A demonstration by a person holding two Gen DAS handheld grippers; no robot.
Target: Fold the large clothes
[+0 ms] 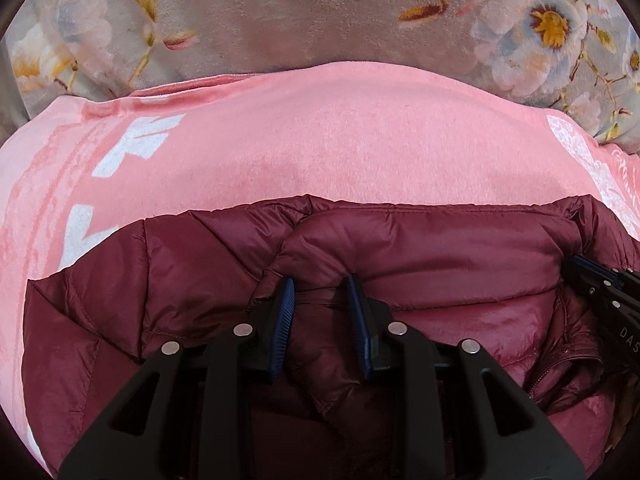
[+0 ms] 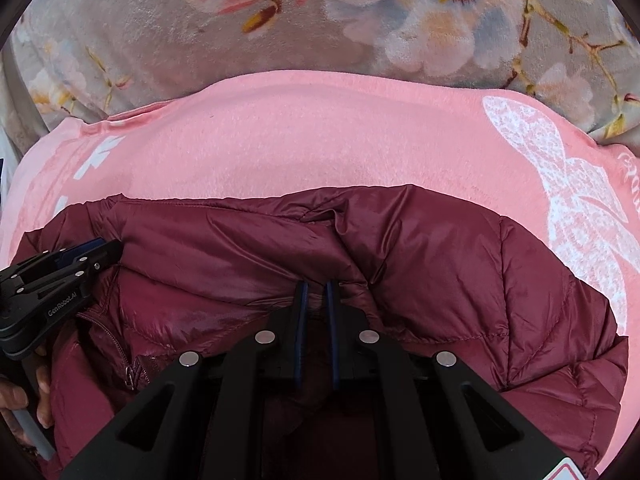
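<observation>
A maroon puffer jacket (image 1: 440, 248) (image 2: 440, 248) lies crumpled on a pink blanket (image 1: 320, 128) (image 2: 300, 140). In the left wrist view my left gripper (image 1: 320, 300) pinches a raised fold of the jacket near its upper edge, blue pads pressed into the fabric. In the right wrist view my right gripper (image 2: 316, 296) stands nearly closed, a thin ridge of the same jacket squeezed between its pads. Each gripper shows in the other's view: the right gripper (image 1: 576, 264) at the right edge, the left gripper (image 2: 100, 252) at the left edge. The jacket's zipper (image 2: 134, 372) lies between them.
The pink blanket carries white printed shapes (image 2: 560, 184) and lies on a grey floral plush cover (image 1: 280, 12) (image 2: 140, 40) that spreads beyond its far edge. A person's hand (image 2: 16, 396) holds the left gripper's handle at the lower left.
</observation>
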